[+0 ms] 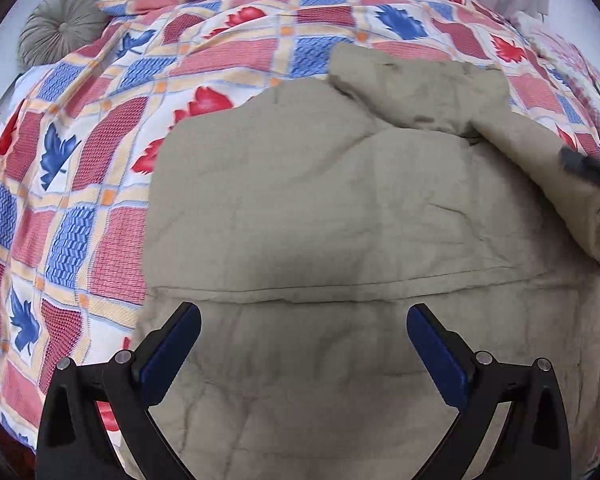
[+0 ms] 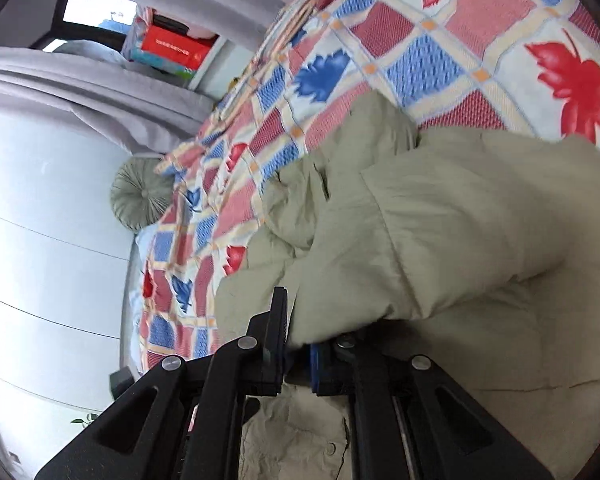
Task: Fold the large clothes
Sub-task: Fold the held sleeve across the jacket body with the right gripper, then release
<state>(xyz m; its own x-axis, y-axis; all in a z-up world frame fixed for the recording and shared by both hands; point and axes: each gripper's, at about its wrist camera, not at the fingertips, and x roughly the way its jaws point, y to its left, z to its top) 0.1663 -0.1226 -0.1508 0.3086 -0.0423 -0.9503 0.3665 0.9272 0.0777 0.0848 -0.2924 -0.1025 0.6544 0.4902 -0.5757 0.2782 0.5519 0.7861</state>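
A large olive-beige garment point(image 1: 340, 208) lies spread on a bed with a red, blue and white checked leaf-print cover point(image 1: 80, 200). My left gripper point(image 1: 304, 320) is open and empty, hovering over the garment's near part. My right gripper point(image 2: 296, 340) is shut on a fold of the garment point(image 2: 440, 240) and holds that side lifted and folded over; it shows at the right edge of the left wrist view point(image 1: 592, 172). A sleeve or hood part point(image 1: 416, 84) lies bunched at the far right.
A round grey-green pleated cushion point(image 1: 60, 20) sits at the bed's far left corner; it also shows in the right wrist view point(image 2: 138, 196). Grey curtains point(image 2: 100, 92), a white wall point(image 2: 52, 240) and a shelf with red boxes point(image 2: 172, 50) stand beyond the bed.
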